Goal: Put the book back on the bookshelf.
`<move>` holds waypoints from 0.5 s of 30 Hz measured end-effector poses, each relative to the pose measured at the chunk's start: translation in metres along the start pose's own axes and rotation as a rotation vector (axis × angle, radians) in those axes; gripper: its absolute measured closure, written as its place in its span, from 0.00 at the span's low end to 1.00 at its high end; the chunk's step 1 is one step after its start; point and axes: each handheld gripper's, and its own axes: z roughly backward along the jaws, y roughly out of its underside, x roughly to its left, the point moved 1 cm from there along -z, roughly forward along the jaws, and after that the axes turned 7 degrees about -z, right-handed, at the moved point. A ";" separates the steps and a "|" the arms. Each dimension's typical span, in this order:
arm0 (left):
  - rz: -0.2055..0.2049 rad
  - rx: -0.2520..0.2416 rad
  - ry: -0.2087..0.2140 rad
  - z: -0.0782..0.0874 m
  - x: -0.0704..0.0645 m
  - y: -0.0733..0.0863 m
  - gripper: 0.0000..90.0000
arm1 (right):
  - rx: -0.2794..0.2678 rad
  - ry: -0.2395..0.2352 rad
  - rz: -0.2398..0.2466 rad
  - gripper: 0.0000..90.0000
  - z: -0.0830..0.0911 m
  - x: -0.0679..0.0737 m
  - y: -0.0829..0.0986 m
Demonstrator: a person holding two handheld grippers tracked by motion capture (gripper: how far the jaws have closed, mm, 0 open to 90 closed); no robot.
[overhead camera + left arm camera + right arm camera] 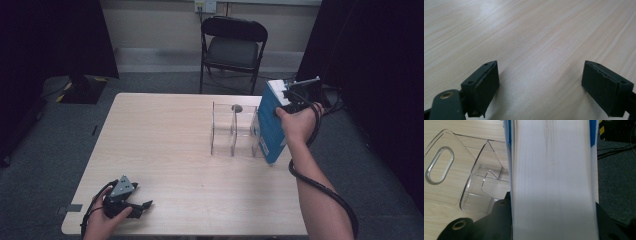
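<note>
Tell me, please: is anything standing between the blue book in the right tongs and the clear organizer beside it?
Nothing visible does. The blue book, clamped in the right tongs, hangs right at the clear organizer's right end, and the compartments look empty. A small dark thing sits at its far wall.

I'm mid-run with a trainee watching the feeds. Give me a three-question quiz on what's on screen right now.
1. True or false: the left tool is clamped on a thing.
2. What does the right tool hold? A) a blue book B) a mug C) a cloth
3. Fill in: the clear organizer stands on the table, directly to the ____ of the held thing in the high view.

Key
1. False: its jaws stand wide apart over bare wood, low at the table's near edge.
2. A: the blue book, gripped with its white page edges facing the right gripper view's camera.
3. Left.
</note>
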 end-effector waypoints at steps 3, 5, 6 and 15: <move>0.000 0.000 0.000 0.000 0.000 0.000 0.16 | 0.005 0.002 -0.002 0.69 -0.002 0.000 0.001; 0.000 0.000 0.000 0.000 0.000 0.000 0.16 | 0.003 0.001 -0.003 0.69 -0.004 -0.001 0.002; 0.000 0.000 0.000 0.000 0.000 0.000 0.16 | 0.004 0.001 -0.003 0.69 -0.004 -0.001 0.003; -0.006 0.000 0.001 0.000 0.000 0.000 0.16 | -0.007 -0.003 -0.008 0.69 -0.007 -0.001 0.004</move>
